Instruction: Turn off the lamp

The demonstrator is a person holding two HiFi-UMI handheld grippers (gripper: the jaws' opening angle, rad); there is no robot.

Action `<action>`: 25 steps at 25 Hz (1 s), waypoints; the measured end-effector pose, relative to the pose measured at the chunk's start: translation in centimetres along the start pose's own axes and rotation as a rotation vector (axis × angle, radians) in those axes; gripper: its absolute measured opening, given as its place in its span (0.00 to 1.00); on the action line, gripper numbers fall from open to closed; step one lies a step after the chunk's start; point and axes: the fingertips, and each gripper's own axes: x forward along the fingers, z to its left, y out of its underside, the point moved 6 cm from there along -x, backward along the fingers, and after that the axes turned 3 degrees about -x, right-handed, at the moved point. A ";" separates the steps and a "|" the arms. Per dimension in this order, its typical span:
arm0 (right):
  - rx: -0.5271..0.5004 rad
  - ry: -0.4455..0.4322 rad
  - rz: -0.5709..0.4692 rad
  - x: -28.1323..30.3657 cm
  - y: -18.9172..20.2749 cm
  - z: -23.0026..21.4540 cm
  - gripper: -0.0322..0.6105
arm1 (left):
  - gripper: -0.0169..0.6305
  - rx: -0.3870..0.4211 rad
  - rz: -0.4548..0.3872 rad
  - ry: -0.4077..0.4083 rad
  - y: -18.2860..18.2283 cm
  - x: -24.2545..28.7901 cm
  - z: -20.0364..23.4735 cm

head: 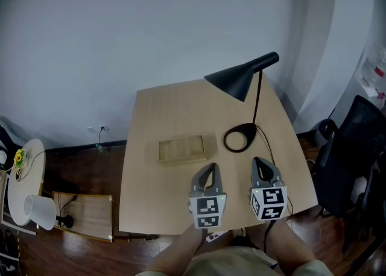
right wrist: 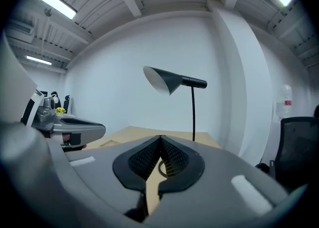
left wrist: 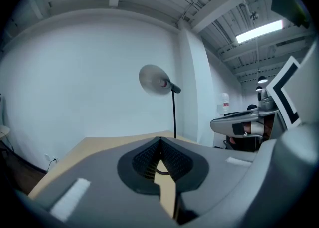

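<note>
Lamp place: the black metal desk lamp [head: 241,78] with a cone shade stands on the far right part of the tan wooden table [head: 151,196], ahead of both grippers.
Lamp base: the flat black ring base [head: 240,138] lies just ahead of the right gripper [head: 259,161] and a little to its left; it is ahead and to the right of the left gripper [head: 208,166].
Long axis: the thin black stem [head: 259,97] rises upright from the far edge of the ring. The shade reaches from the stem top toward the left, high above the jaw tips.
Nearer gripper: the right one, by judgement; the base is near it and farther from the left one.
Switch: none can be made out in any view, nor whether the bulb is lit.
Left gripper state: jaws pressed together at the tips, with nothing between them.
Right gripper state: jaws likewise closed on nothing.
Other thing: a pale rectangular wooden block [head: 181,149] lies ahead and to the left of the left gripper, apart from the lamp base.
Counts: one lamp, one ring base, one stem, one wooden block, one table, two grippers.
</note>
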 end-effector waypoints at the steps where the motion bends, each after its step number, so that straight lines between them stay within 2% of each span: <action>1: 0.002 0.002 -0.008 -1.2 -0.2 0.7 0.05 | 0.03 -0.001 -0.011 0.007 -0.1 -1.4 0.1; 11: 0.031 0.022 -0.036 -11.8 -0.3 6.8 0.05 | 0.03 -0.006 -0.068 0.059 -0.3 -13.4 1.4; 17: 0.009 0.013 -0.054 -16.9 -1.6 8.5 0.05 | 0.03 -0.042 -0.086 0.020 -0.1 -18.5 1.9; 25: 0.017 -0.061 -0.088 -21.1 -1.3 7.4 0.05 | 0.03 -0.061 -0.155 -0.010 -1.5 -21.7 -3.2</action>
